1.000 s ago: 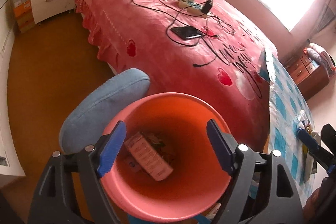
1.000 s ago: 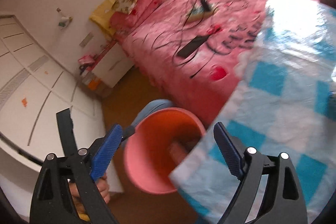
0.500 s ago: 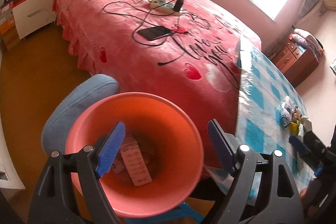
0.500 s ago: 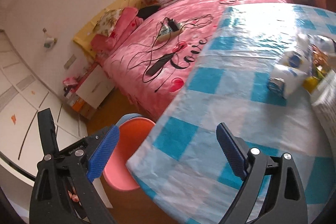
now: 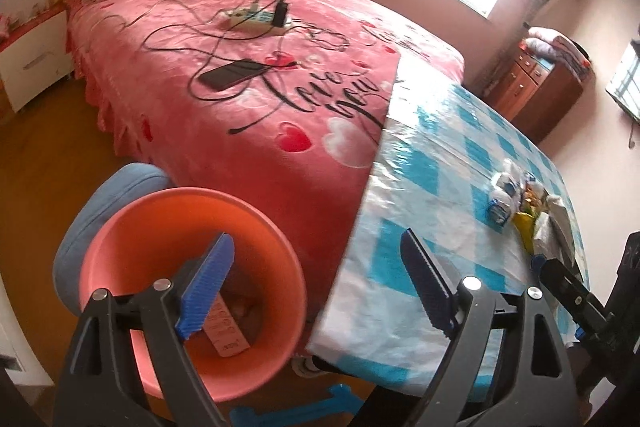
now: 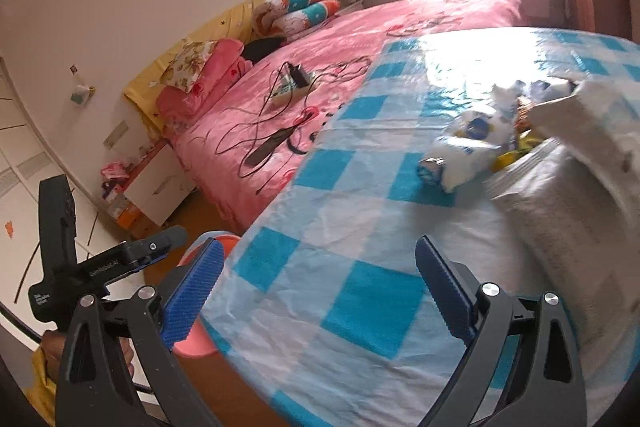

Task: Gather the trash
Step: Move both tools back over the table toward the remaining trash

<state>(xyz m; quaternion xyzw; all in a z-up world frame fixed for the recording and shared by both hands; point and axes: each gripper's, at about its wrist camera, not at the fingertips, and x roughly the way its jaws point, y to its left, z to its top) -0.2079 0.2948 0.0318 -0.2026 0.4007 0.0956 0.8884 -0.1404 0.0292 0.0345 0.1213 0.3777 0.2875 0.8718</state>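
1. The left hand-held gripper (image 5: pixel 316 287) is empty, its jaws opening, above the orange bin (image 5: pixel 120 227) on the floor beside the counter (image 6: pixel 360 291); a flat carton (image 5: pixel 228 331) already lies inside.
2. The right hand-held gripper (image 6: pixel 320 287) is spread wide with nothing between its pads, over the counter's near edge.
3. Farther along the checked cloth lies the trash: a crumpled white-and-blue wrapper (image 6: pixel 464 155), touching a heap of yellow scraps (image 6: pixel 520 143) and white paper.
4. The wrapper looks light, soft and crushable, probably slick film. I would pinch it across its bunched middle, where folds give the pads purchase; a loose edge might slip or tear.
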